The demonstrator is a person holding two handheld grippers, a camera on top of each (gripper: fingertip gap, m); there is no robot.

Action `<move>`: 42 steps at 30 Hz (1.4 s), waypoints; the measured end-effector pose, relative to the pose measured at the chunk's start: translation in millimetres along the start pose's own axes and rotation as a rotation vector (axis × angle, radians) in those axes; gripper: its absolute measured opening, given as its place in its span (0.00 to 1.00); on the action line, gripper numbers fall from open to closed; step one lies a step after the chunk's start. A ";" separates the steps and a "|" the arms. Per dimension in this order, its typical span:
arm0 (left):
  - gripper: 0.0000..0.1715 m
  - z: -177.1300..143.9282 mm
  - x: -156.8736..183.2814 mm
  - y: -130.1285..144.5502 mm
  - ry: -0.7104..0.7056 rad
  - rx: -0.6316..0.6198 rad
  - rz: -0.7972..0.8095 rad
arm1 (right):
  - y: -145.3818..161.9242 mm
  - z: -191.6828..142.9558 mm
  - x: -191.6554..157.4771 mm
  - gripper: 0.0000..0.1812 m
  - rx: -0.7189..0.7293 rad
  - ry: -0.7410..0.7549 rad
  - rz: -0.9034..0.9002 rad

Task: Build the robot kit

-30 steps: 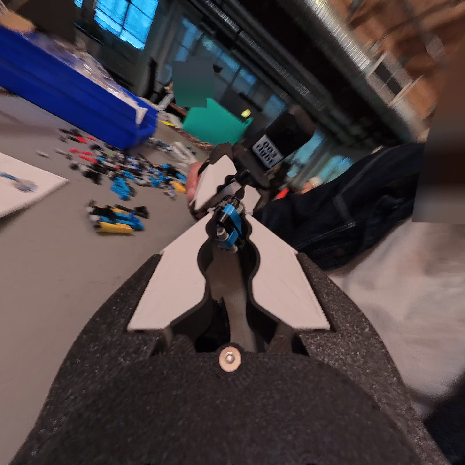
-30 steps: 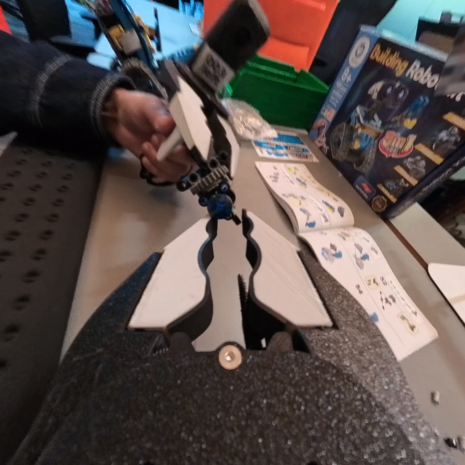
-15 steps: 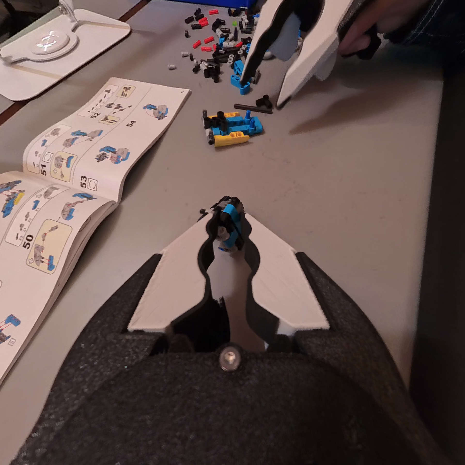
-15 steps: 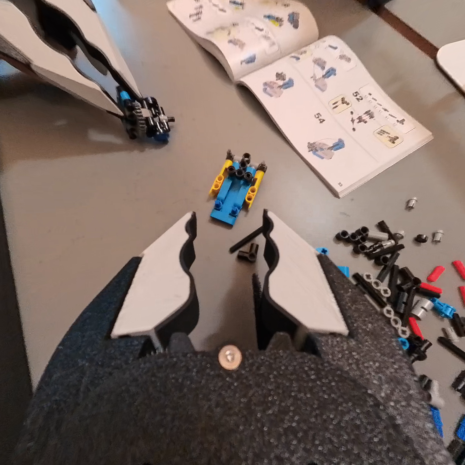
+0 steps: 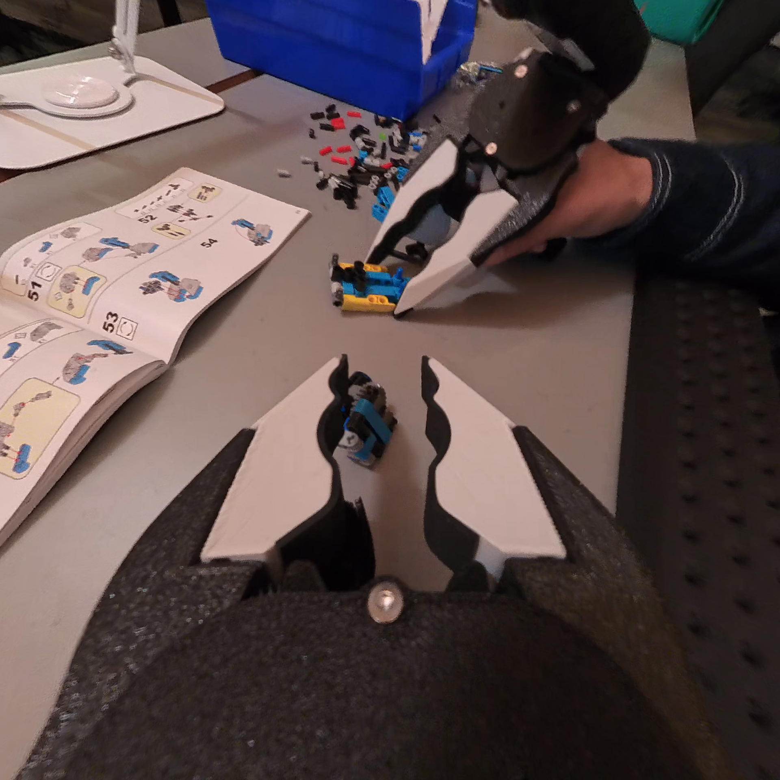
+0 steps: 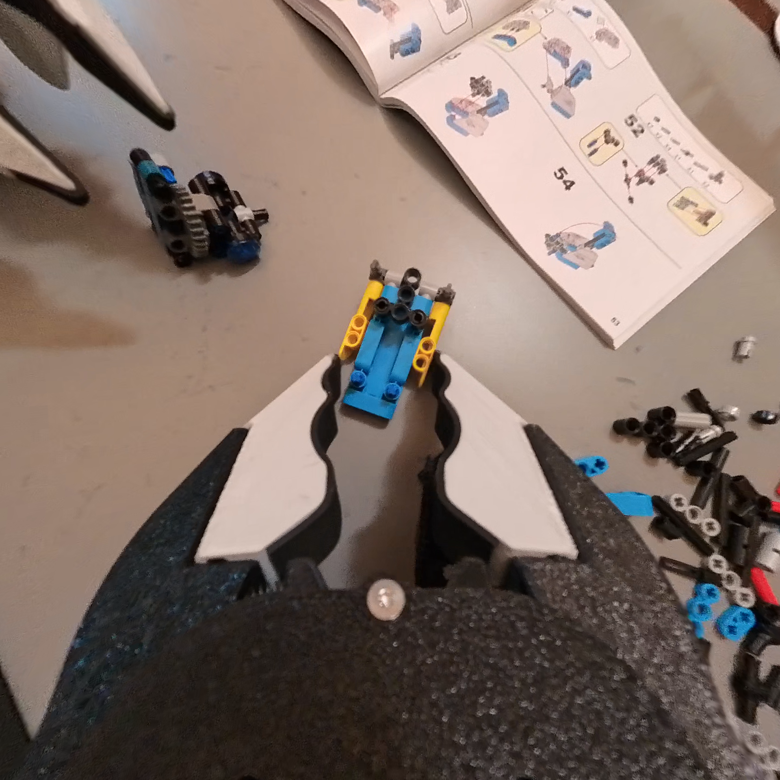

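Note:
My left gripper (image 5: 383, 358) is open, low over the grey table (image 5: 506, 380). A small black, grey and blue gear assembly (image 5: 365, 418) lies on the table between its fingers, close to the left finger and clear of the right one. In the right wrist view this assembly (image 6: 198, 211) lies free on the table, apart from the left gripper's fingertips (image 6: 63, 181). My right gripper (image 6: 386, 358) is closed on the rear of a blue and yellow assembly (image 6: 394, 337), its tips touching both yellow side beams. That assembly (image 5: 365, 287) rests on the table.
An open instruction booklet (image 5: 126, 274) lies to the left. A pile of small loose parts (image 5: 367, 160) sits in front of a blue bin (image 5: 346, 46). A white lamp base (image 5: 84, 101) is far left. A black perforated mat (image 5: 696, 422) borders the table on the right. The tips of one gripper are about 11 cm away from the tips of the other.
Both grippers came down from mid-air to the table. The left opened and let the gear assembly go onto the table. The right opened wide, moved forward and closed around the blue and yellow assembly.

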State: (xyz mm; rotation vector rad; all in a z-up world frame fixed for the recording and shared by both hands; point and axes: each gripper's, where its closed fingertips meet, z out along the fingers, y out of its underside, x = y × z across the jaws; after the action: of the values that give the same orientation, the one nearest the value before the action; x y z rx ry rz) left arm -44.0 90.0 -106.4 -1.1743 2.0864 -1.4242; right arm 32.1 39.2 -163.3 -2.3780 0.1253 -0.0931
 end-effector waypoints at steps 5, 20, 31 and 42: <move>0.20 -2.0 3.9 -17.8 0.097 0.087 -0.159 | -38.5 -26.1 -20.6 0.24 0.203 0.147 -0.307; 0.04 -48.4 23.8 -63.8 0.356 0.378 -0.288 | -99.2 -68.8 -91.3 0.23 0.533 0.309 -0.534; 0.15 -43.7 38.9 -67.3 0.446 0.408 -0.329 | -113.7 -87.2 -88.2 0.23 0.632 0.357 -0.469; 0.07 -45.3 51.2 -51.9 0.402 0.303 -0.119 | -103.1 -92.3 -118.5 0.32 0.683 -0.256 -0.236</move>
State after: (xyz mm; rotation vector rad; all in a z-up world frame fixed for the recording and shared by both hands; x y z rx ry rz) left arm -82.6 68.8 -32.8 -0.9642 1.9653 -2.0919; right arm -88.5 64.4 -29.1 -1.6928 -0.2711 0.0527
